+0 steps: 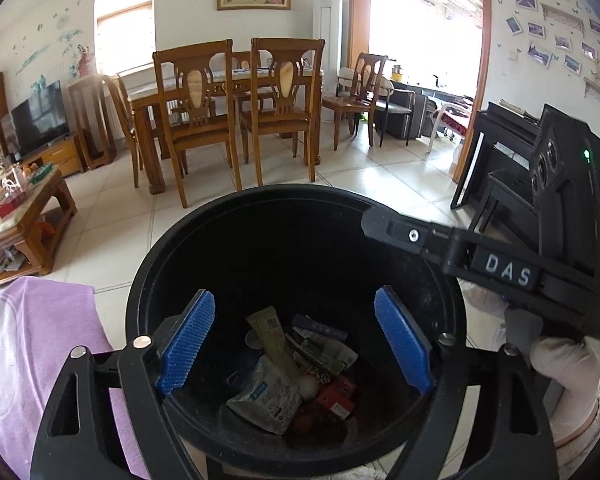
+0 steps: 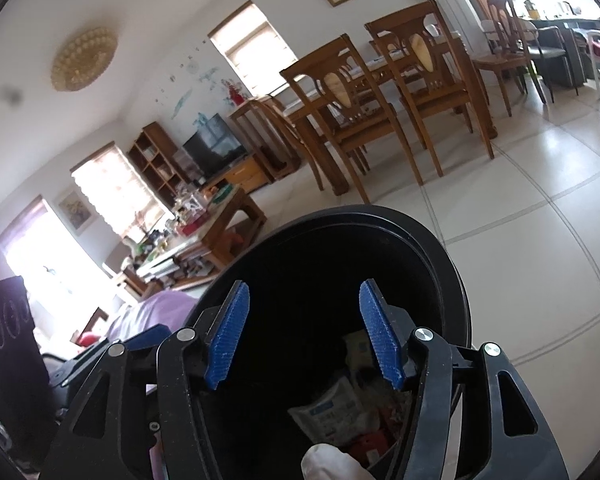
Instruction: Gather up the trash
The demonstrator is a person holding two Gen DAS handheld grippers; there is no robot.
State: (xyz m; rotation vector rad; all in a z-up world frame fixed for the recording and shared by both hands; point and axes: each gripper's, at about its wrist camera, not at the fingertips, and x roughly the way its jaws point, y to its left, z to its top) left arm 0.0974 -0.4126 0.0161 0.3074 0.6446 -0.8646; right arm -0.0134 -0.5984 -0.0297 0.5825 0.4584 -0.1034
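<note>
Both hand-held grippers, left [image 1: 294,344] and right [image 2: 304,334], gape empty above trash [image 1: 296,372] in the bin [image 1: 172,240].

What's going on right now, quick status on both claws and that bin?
Left gripper open, empty, over black bin. Right gripper open, empty, same spot. Wrappers already inside. Nothing blocking.
</note>
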